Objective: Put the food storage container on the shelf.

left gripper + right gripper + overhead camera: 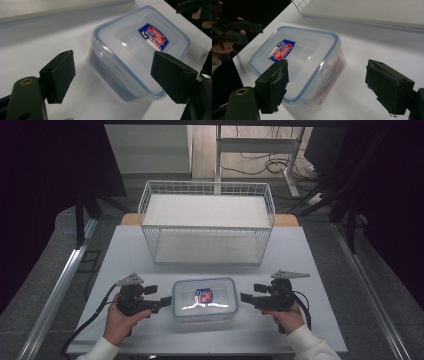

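Between the wide-apart jaws of my left gripper (111,77) I see the clear plastic box (140,53) with a blue-rimmed lid and a red and blue sticker (153,37), standing on the white table (42,42), not touched by either pad

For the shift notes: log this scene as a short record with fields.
box: clear, blue-rimmed lid on, sticker on top, near edge of table
basket: white wire, behind the box
left gripper: open, at the box's left side, not gripping
right gripper: open, just off the box's right side
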The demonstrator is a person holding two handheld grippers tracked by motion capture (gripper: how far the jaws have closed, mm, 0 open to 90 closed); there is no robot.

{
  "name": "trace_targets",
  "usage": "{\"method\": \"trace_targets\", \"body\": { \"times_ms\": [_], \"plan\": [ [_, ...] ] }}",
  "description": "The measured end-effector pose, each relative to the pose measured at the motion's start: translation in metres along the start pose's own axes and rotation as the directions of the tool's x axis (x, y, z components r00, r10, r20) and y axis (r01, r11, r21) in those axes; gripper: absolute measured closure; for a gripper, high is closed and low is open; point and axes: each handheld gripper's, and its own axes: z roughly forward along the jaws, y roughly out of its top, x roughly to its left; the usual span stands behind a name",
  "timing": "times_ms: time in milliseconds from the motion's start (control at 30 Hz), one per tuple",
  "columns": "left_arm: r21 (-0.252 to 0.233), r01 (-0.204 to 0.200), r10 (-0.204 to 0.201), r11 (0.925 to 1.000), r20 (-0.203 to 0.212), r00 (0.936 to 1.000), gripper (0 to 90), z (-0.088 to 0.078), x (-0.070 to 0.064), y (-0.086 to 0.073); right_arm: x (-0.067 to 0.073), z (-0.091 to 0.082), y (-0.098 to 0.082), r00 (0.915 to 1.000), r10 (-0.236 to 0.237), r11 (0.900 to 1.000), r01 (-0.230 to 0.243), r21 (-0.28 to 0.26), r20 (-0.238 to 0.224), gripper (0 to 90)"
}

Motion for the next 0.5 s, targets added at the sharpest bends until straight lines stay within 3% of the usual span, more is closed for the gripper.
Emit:
{"method": "trace_targets", "body": {
  "times_ms": [67, 200, 400, 467, 500],
  "plan": [
    [0.024, -0.007, 0.006, 0.9997, 0.014, 0.9999, 19.3, 0.004, 0.000, -0.001, -0.002, 0.003, 0.002, 0.9997, 0.019, 1.000, -0.019, -0.001, -0.012, 18.7],
    [0.020, 0.045, -0.046, 0.9988, 0.080, 0.9957, 19.1, 0.010, 0.002, 0.001, -0.003, 0.010, 0.000, 0.9989, 0.039, 0.999, -0.039, 0.017, -0.025, 19.5],
    [0.049, 0.070, -0.074, 0.9964, 0.097, 0.9925, 18.8, 0.018, 0.002, -0.001, 0.000, 0.021, -0.003, 0.9982, 0.029, 0.998, -0.026, 0.057, -0.053, 20.5],
    [0.056, 0.100, -0.106, 0.9934, 0.120, 0.9870, 18.3, 0.020, 0.003, 0.000, 0.000, 0.025, -0.004, 0.9980, 0.029, 0.997, -0.025, 0.069, -0.056, 20.5],
    [0.062, 0.139, -0.147, 0.9883, 0.145, 0.9785, 17.8, 0.023, 0.004, 0.000, 0.001, 0.026, -0.005, 0.9976, 0.036, 0.997, -0.032, 0.072, -0.059, 20.6]
  ]
}}
